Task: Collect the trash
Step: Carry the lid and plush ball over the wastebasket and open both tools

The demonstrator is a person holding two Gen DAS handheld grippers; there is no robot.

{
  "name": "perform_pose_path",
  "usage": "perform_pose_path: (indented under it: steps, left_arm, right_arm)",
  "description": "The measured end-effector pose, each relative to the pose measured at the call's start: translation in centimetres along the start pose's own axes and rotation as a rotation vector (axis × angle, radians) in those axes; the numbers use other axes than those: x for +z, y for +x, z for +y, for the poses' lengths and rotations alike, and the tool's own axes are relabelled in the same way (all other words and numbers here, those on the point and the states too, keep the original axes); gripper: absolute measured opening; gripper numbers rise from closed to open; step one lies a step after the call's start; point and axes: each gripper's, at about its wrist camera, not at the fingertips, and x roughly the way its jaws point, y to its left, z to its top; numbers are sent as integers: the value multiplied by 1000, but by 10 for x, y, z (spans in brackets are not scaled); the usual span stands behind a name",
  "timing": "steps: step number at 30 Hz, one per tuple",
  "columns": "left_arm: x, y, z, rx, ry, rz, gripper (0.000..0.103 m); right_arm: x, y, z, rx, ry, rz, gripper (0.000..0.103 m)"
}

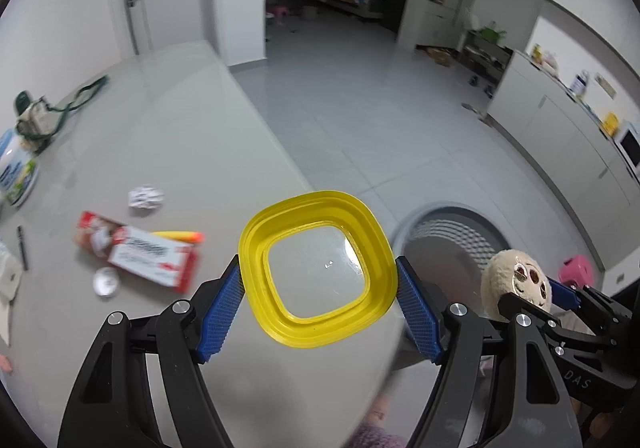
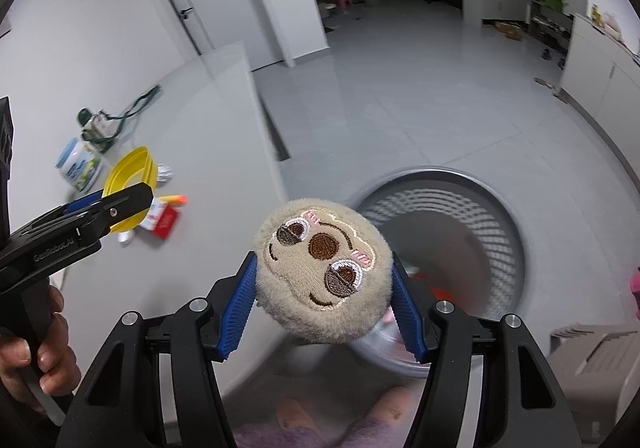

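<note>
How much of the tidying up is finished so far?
Done: the bin seems to hold some red scraps already. In hand: the left gripper clamps a yellow lid, the right gripper a plush face. Left on the table: red box, crumpled wrapper, orange marker.

**Left wrist view: yellow lid in my claw**

My left claw (image 1: 319, 306) clamps a square yellow lid (image 1: 318, 268) by its sides. Worktop (image 1: 180, 136) carries a red-white carton (image 1: 138, 252), crumpled paper (image 1: 146, 198), foil cup (image 1: 106, 282). Grey mesh bin (image 1: 452, 244) stands on the floor; right claw (image 1: 528, 290) holds a beige plush (image 1: 516, 282).
</note>
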Motion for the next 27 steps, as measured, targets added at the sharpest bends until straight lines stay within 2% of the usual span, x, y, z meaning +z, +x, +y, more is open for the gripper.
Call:
perform_pose_path:
  steps: [3,10,20,24,27]
  left_arm:
    - [0,16,-32,-18,23,22,72]
    - [-11,57,-91,-49,76,101,72]
    - [-25,90,-127,-32,127,172,74]
    - [-23,94,-134,-19,122,185,74]
    - [-21,93,-136,-8,123,179,80]
  right_arm:
    - [-3,-1,-41,-27,32,18,60]
    - [-14,13,-101,-53,66,73,60]
    - [-26,36,-127,-24,82,123,60]
    - [-24,40,-132,-19,84,125,64]
    - [-22,40,-135,-7,94,121,69]
